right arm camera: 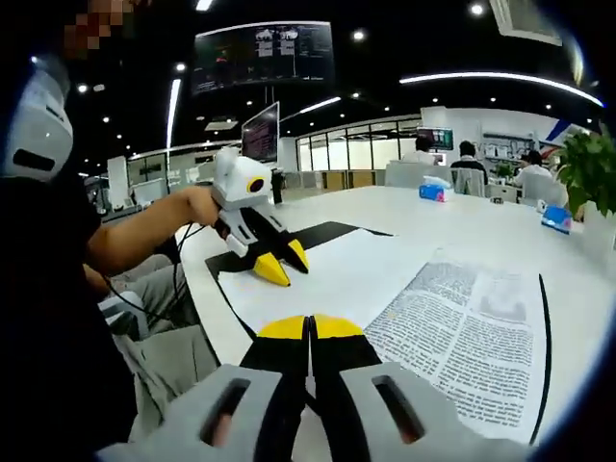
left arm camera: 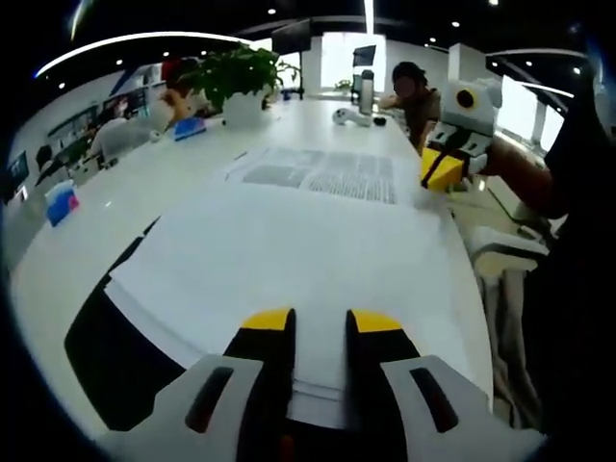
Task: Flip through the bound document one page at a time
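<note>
resting left gripper (left arm camera: 320, 322) on document (left arm camera: 289, 241), right gripper (right arm camera: 310, 327) closed

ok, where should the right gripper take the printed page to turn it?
At a thin free edge, likely the near corner of the printed page, coming in low and flat along the table. The sheet lies flat, so only its edge offers anything to pinch. The right gripper sits shut beside it; the left gripper rests on the blank page.

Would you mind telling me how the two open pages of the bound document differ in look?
The blank page is plain white, while the printed page is covered in dense columns of text. The left gripper rests its tips on the blank page; the right gripper, jaws together, is at the printed page's near edge. Both pages lie flat on the table.
</note>
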`<move>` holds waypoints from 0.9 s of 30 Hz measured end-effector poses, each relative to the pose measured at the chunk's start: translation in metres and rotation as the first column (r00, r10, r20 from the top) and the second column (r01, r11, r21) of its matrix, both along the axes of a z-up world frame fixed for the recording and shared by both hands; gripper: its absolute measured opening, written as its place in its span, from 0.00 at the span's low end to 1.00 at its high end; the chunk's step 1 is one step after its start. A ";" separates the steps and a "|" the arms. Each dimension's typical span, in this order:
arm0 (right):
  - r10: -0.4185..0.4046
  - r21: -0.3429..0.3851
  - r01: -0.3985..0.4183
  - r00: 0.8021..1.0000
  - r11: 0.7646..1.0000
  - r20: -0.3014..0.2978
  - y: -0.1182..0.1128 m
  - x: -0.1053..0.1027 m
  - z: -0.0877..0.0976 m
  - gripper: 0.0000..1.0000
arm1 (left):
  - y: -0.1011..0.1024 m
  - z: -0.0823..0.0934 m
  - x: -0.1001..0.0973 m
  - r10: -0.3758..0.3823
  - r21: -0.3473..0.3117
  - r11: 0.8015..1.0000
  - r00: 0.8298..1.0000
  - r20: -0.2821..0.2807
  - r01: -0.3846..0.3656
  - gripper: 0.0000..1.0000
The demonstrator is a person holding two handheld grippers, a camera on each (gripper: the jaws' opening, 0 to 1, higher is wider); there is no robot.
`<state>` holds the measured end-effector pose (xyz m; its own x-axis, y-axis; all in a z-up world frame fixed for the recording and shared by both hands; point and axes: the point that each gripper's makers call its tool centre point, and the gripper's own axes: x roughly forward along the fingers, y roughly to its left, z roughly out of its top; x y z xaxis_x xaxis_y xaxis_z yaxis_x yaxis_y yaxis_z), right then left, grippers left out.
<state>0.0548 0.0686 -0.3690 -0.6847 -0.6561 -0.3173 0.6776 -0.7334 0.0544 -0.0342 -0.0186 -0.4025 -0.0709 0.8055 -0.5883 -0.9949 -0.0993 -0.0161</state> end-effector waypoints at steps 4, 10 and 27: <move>0.006 0.116 -0.012 0.999 0.993 0.046 0.002 -0.005 -0.026 0.02 | 0.000 0.000 -0.001 -0.004 -0.005 1.000 1.000 -0.013 0.004 0.22; 0.008 0.059 -0.010 0.999 0.998 0.034 0.001 -0.012 -0.022 0.02 | 0.000 0.000 -0.001 -0.008 -0.010 1.000 1.000 -0.014 0.008 0.21; -0.064 0.014 0.063 0.991 0.998 0.121 0.006 -0.067 -0.018 0.02 | -0.001 0.001 0.001 -0.031 -0.007 1.000 0.999 -0.019 0.031 0.20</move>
<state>-0.0123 0.0744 -0.3872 -0.6812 -0.6087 -0.4067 0.6182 -0.7759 0.1258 -0.0329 -0.0192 -0.4019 -0.0574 0.8033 -0.5928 -0.9976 -0.0687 0.0034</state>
